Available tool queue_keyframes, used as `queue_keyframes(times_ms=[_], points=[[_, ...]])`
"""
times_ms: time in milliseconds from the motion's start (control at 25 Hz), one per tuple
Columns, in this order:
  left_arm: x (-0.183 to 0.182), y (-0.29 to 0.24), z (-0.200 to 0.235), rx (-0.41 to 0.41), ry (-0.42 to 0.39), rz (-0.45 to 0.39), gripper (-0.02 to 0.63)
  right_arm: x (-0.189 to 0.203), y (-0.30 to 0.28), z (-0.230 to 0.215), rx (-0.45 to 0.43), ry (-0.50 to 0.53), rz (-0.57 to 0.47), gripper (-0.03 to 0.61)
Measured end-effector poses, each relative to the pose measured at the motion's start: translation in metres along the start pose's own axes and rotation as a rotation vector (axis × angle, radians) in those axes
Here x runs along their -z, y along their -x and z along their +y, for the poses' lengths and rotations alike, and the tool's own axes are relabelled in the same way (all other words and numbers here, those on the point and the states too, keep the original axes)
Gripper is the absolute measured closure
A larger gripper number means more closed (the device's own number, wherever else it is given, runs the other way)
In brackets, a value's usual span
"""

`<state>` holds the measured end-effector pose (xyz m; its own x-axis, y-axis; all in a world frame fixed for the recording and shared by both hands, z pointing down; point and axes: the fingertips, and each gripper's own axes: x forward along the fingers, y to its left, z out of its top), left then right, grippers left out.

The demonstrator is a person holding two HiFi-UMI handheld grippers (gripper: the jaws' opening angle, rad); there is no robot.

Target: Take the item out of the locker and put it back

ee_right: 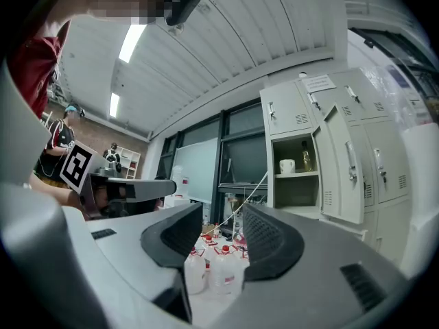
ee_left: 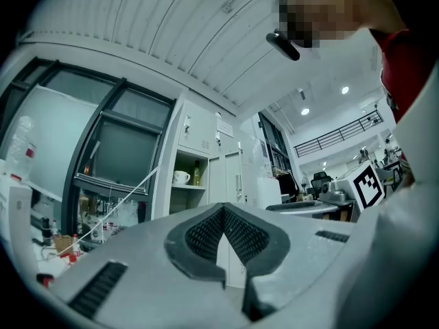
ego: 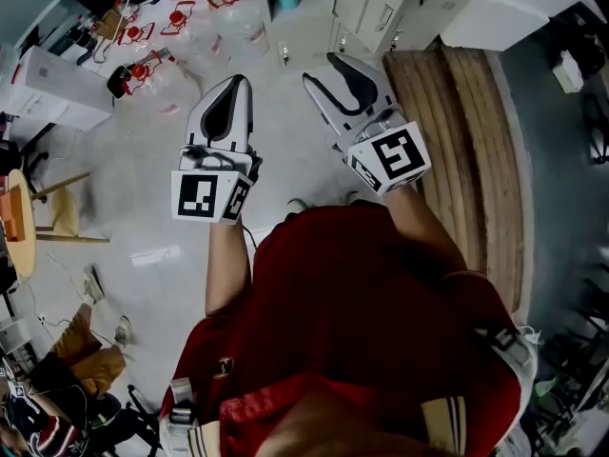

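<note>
The open locker compartment [ee_right: 296, 173] stands ahead, its door [ee_right: 339, 170] swung out to the right. On its shelf sit a white mug [ee_right: 287, 165] and a small bottle [ee_right: 306, 157]; the left gripper view shows the same mug [ee_left: 181, 177] and bottle [ee_left: 196, 175]. My right gripper [ee_right: 223, 221] is open, nothing between its pads, well short of the locker. My left gripper [ee_left: 224, 210] is shut and empty, its pads meeting at the tip. In the head view both grippers, left [ego: 238, 82] and right [ego: 331, 65], point side by side toward the lockers [ego: 381, 8].
Several clear water jugs with red caps [ee_right: 212, 269] stand on the floor left of the lockers, also in the head view [ego: 152, 69]. A white string [ee_right: 240, 208] runs slantwise before the window. Wooden planks [ego: 466, 131] lie to the right. People stand at the far back [ee_right: 58, 146].
</note>
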<state>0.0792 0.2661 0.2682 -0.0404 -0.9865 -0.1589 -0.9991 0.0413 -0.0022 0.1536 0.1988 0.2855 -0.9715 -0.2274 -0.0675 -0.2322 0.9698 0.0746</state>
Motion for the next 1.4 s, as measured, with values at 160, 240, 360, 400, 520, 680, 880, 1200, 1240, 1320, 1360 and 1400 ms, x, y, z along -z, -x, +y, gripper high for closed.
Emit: queue_keyframes(times_ms=[160,240,360,400,520,680,880,1200,1240,1320,1360,1400], points=[[-0.001,0.006,0.017,0.019,0.0,0.007,0.607,0.0,-0.015,0.01,0.018,0.007,0.012,0.41],[-0.001,0.009,0.025,0.028,-0.003,0.009,0.607,0.003,-0.02,0.01,0.039,0.001,0.017,0.407],[0.002,0.014,0.034,0.033,-0.001,0.01,0.607,0.008,-0.026,0.012,0.065,-0.011,0.027,0.402],[0.003,0.016,0.038,0.033,0.002,0.011,0.607,0.009,-0.027,0.014,0.068,-0.013,0.033,0.402],[0.005,0.018,0.046,0.032,0.01,0.015,0.607,0.013,-0.034,0.017,0.072,-0.014,0.052,0.4],[0.008,0.018,0.055,0.034,0.012,0.024,0.607,0.018,-0.043,0.014,0.075,-0.018,0.069,0.397],[0.014,0.015,0.064,0.02,0.008,0.037,0.607,0.023,-0.051,0.005,0.077,-0.021,0.068,0.396],[0.027,-0.014,0.082,-0.003,-0.004,0.057,0.607,0.034,-0.078,-0.027,0.063,-0.029,0.059,0.396],[0.028,-0.02,0.086,-0.008,-0.005,0.057,0.607,0.035,-0.084,-0.032,0.061,-0.027,0.059,0.396],[0.033,-0.032,0.096,-0.019,-0.006,0.057,0.607,0.04,-0.095,-0.042,0.054,-0.026,0.06,0.396],[0.035,-0.039,0.1,-0.024,-0.007,0.059,0.607,0.042,-0.101,-0.047,0.05,-0.026,0.06,0.396],[0.038,-0.047,0.105,-0.03,-0.008,0.06,0.607,0.045,-0.107,-0.053,0.046,-0.027,0.061,0.396]])
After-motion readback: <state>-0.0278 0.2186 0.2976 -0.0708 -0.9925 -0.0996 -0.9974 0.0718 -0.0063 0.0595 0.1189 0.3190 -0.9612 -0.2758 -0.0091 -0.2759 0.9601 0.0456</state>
